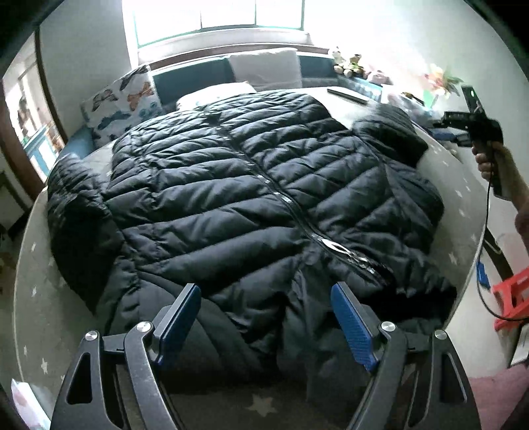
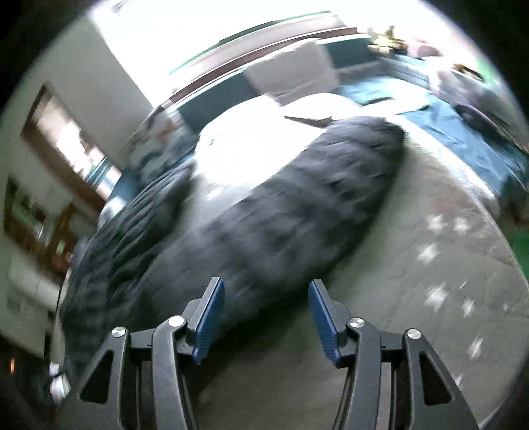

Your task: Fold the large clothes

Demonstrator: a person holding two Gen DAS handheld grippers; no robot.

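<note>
Jacket point(image 1: 231, 185) flat on bed point(image 1: 36, 264), pillows point(image 1: 125, 102) behind

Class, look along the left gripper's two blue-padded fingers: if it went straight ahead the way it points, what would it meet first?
Most likely the black quilted puffer jacket, near its collar end beside the zip. The open left gripper already hangs just above it; exact depth is unclear.

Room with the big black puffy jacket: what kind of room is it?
It looks like a bedroom. The puffy jacket is spread on a bed with a star-patterned cover, a butterfly pillow leans at the head of it, and stuffed toys sit on the ledge under the window.
</note>
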